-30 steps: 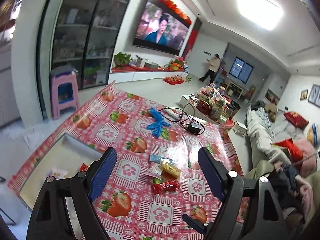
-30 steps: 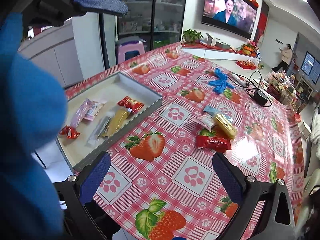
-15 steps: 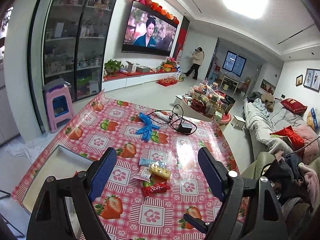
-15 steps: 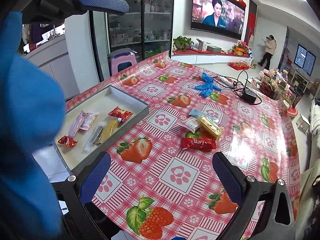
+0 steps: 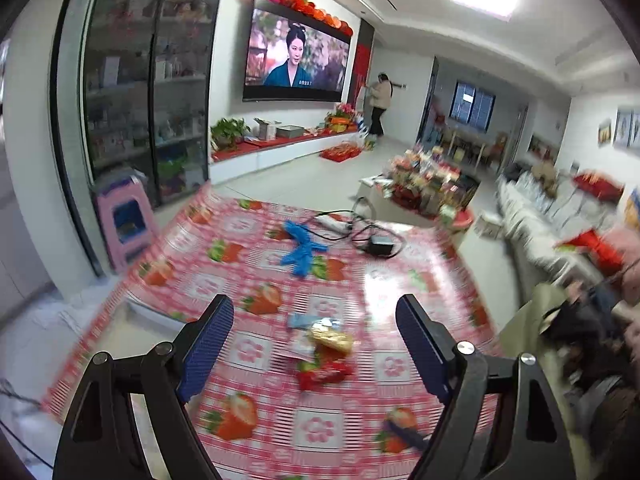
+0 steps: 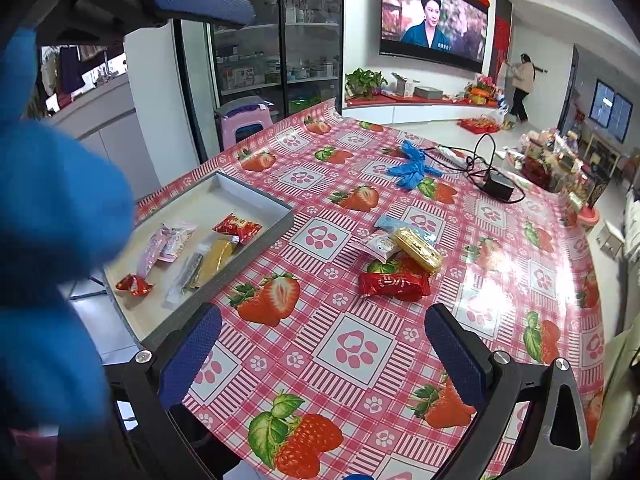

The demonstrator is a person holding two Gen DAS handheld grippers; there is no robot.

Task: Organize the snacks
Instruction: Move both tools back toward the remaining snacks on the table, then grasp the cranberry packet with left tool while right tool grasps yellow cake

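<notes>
1. Far left of the right wrist view: blurred blue glove (image 6: 52, 216) fills the edge, w/ the left gripper's pad above it. Don't bump it.
2. Left-centre: grey tray (image 6: 256, 196) holds several wrapped snacks already, incl. a red candy (image 6: 237, 227), a yellow bar (image 6: 216, 258) and pinkish packets (image 6: 166, 244). Free floor shows at its upper end.
3. Centre: loose snack pile on the strawberry tablecloth (image 6: 352, 348), well apart from the tray: red wrapped snack (image 6: 394, 285) nearest you, gold bar (image 6: 418, 249) behind it, white packet (image 6: 378, 245) and light-blue packet (image 6: 390, 222) beyond.
4. Handling, my guess: all light, crinkly film wrappers, slippery on the glossy cloth. Pinch the red one across its padded middle, not the crimped ends; squeeze gently, contents prob. crumbly.
5. Right gripper (image 6: 322, 354): spread wide, nothing held, hovering short of the pile.
6. Left gripper (image 5: 314, 346): also released & empty, framing the same pile; that view is motion-blurred.
7. Upper right: blue gloves (image 6: 412, 166) and black adapter (image 6: 498, 188) w/ cables, not snacks, leave them.
</notes>
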